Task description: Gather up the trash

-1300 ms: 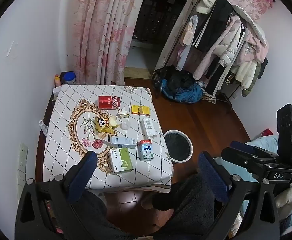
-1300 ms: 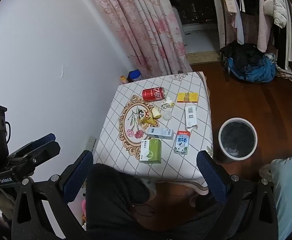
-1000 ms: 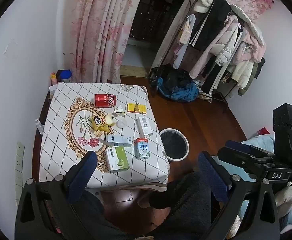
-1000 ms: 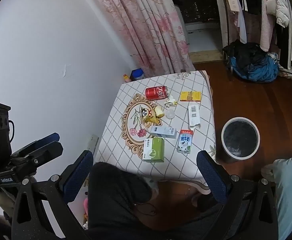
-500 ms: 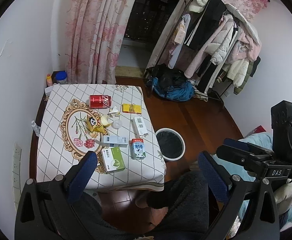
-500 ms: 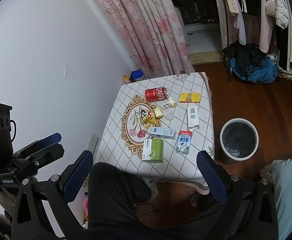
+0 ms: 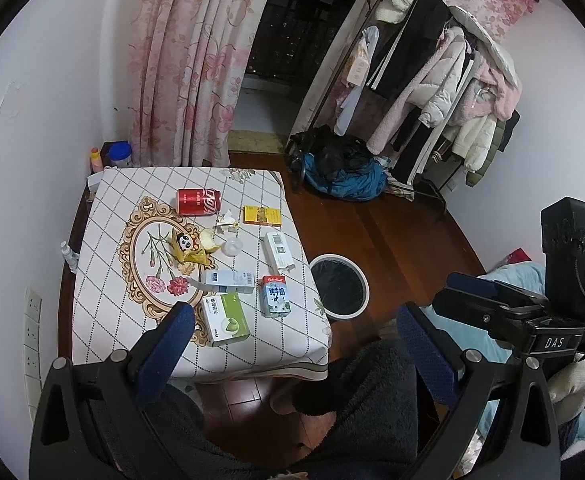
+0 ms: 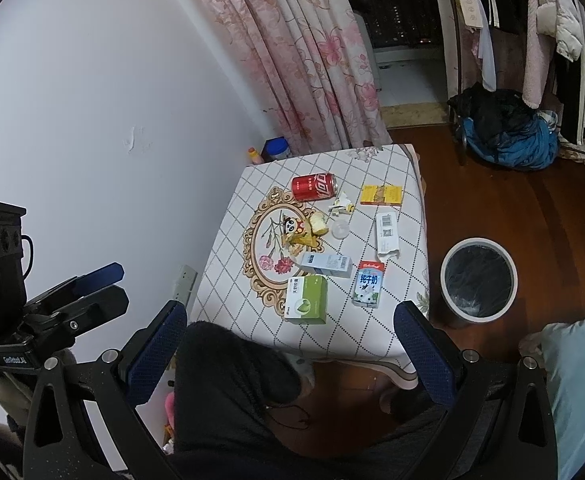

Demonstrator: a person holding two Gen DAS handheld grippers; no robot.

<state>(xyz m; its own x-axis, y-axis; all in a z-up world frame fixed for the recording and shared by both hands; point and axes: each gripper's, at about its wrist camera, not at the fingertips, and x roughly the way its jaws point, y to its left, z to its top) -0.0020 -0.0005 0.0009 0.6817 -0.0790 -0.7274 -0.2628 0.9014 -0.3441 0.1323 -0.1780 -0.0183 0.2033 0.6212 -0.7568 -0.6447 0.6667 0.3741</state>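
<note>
Trash lies on the cloth-covered table [image 7: 104,320]: a red cola can [image 7: 198,201], a yellow box [image 7: 261,215], a white box [image 7: 278,250], a milk carton [image 7: 275,295], a green box [image 7: 225,318], a blue-white box [image 7: 228,280] and a pile of peel and wrappers [image 7: 190,248]. A round bin [image 7: 346,314] with a black liner stands on the floor right of the table. My left gripper [image 7: 296,344] hangs open, high above the near table edge. My right gripper [image 8: 292,344] is also open and empty, above the same edge, with the bin [image 8: 478,314] to its right.
A person's dark-clad legs fill the foreground under both grippers. A clothes rack [image 7: 444,92] and a heap of bags [image 7: 340,172] stand at the back right. Pink curtains [image 7: 188,64] hang behind the table, and a white wall runs along its left side.
The left gripper has drawn back and up, so the table looks smaller and further left in its view. The right gripper has barely drifted. Both stay open and empty.
</note>
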